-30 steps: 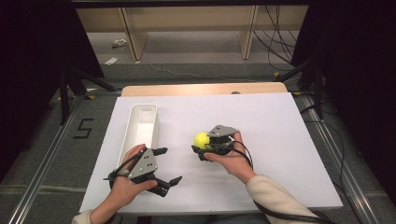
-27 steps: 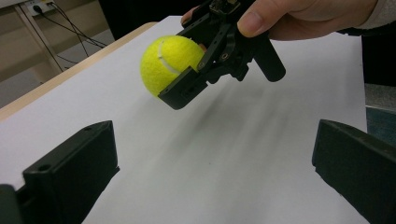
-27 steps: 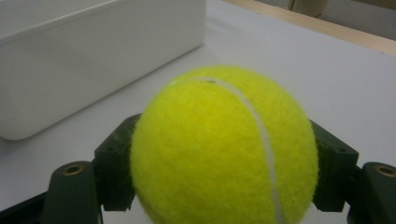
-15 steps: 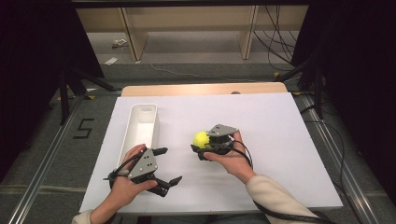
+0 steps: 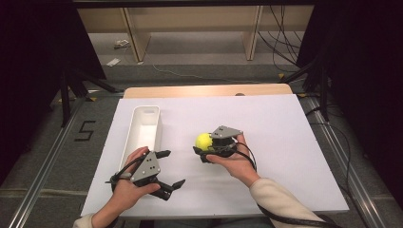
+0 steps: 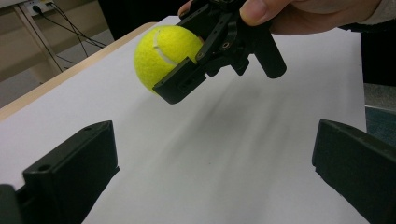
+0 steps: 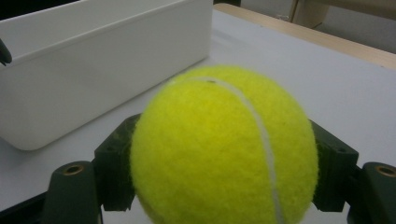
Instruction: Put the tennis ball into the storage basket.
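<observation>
Nothing has shifted since the earlier frame: both your hands sit where they were, and the tennis ball (image 5: pixel 204 141) keeps its place between the fingers of your right gripper (image 5: pixel 207 148).

Grip, right: fingers closed on the tennis ball, one pad on each flank, as the right gripper view shows. The left gripper view has the ball lifted clear of the desk (image 5: pixel 285 142), with its shadow on the white sheet beneath.

Grip, left: your left gripper (image 5: pixel 172 171) stands with its fingers spread wide and nothing between them. It sits just beside the near end of the white bin (image 5: pixel 135 137), to the bin's right.

Ball position: right of the white bin, level with the bin's near half, apart from its wall. The bin looks empty as far as the high view shows.

Progress, as a judgement: pickup is done and the hold looks firm. What is left, if the bin is the goal, is to carry the ball leftward over the rim, lower it and let go. That half has not begun.

Writing: a large "5" (image 5: pixel 84 130) is marked on the floor left of the bin. No brand can be read on the ball; only its white seam shows. The bin carries no label.
</observation>
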